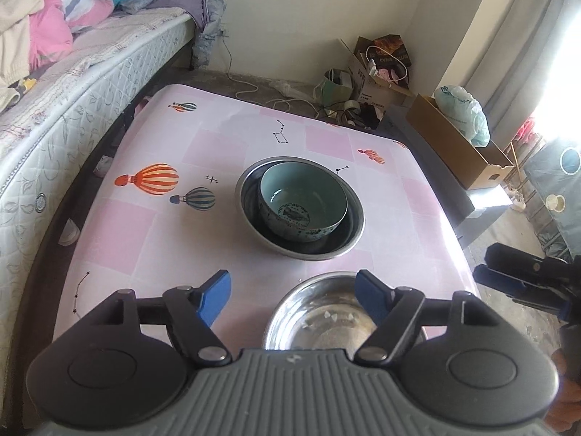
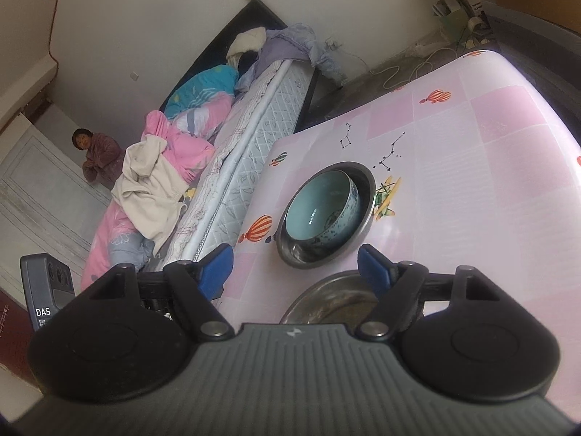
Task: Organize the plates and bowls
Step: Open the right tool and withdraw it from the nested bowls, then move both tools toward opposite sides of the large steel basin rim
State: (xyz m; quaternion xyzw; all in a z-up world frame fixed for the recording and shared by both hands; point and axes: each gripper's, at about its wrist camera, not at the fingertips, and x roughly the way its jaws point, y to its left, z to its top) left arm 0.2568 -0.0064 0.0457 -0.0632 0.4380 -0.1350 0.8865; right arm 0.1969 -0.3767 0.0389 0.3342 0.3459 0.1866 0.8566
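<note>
A light-blue ceramic bowl [image 1: 301, 203] sits tilted inside a steel basin [image 1: 250, 181] in the middle of the pink table [image 1: 145, 239]. A second, empty steel bowl [image 1: 319, 316] stands near the table's front edge. My left gripper [image 1: 293, 292] is open and empty, above the front edge, its right finger over the empty bowl. My right gripper [image 2: 295, 267] is open and empty; it also shows in the left wrist view [image 1: 523, 276] off the table's right edge. In the right wrist view the ceramic bowl [image 2: 319, 205], basin [image 2: 366, 218] and empty bowl [image 2: 326, 301] lie ahead.
A bed [image 1: 72, 109] with heaped bedding runs along the table's left side. Cardboard boxes [image 1: 468, 152] and clutter stand on the floor beyond the table's far right. A person [image 2: 98, 156] sits behind the bed. A black device [image 2: 45, 290] is at the left.
</note>
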